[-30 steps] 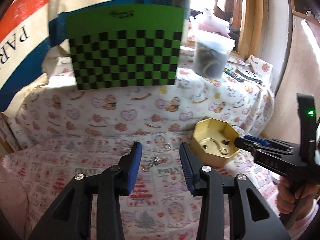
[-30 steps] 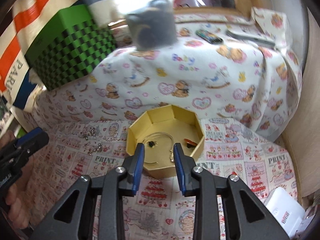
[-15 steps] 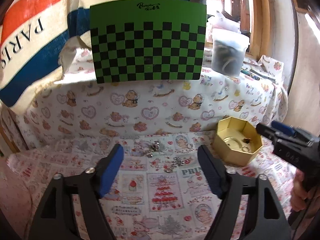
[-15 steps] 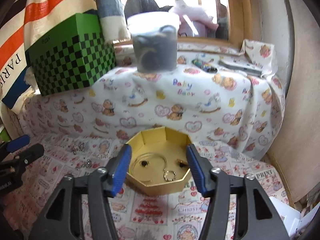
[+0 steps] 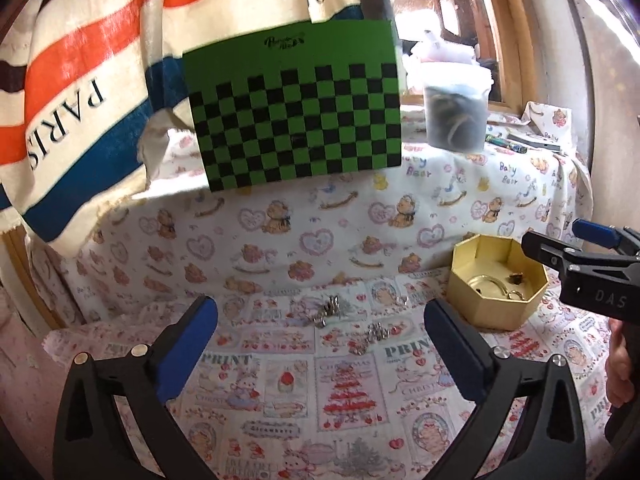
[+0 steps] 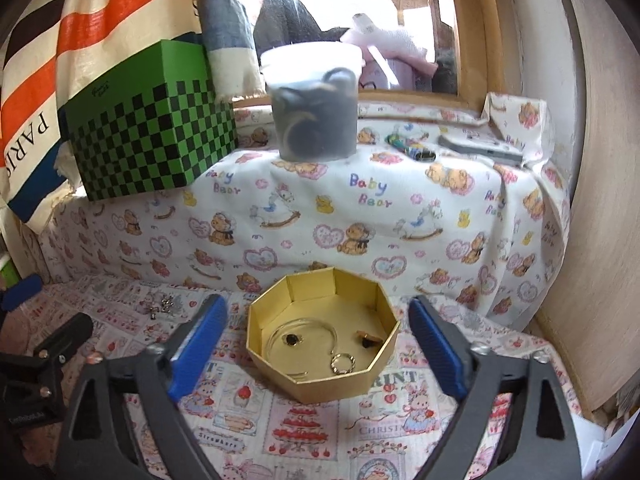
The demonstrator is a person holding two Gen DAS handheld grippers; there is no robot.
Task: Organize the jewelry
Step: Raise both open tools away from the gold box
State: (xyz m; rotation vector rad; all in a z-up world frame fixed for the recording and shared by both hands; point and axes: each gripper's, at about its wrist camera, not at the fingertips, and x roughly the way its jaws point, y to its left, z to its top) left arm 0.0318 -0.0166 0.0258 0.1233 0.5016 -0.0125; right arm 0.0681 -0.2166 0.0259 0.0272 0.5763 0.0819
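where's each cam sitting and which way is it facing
Left wrist: on the left gripper, open, facing loose silver jewelry on the cloth; the right gripper enters at right.
Right wrist: on the right gripper, open, facing the gold box; the left gripper shows at left.
Shared: gold box, green checkered box, plastic tub.

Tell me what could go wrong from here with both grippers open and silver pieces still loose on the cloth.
The small silver jewelry pieces lie flat on the soft printed cloth, so the left gripper may pinch fabric or drop one. The shallow gold octagonal cardboard box looks light; a nudge from the right gripper could tip out the ring inside.
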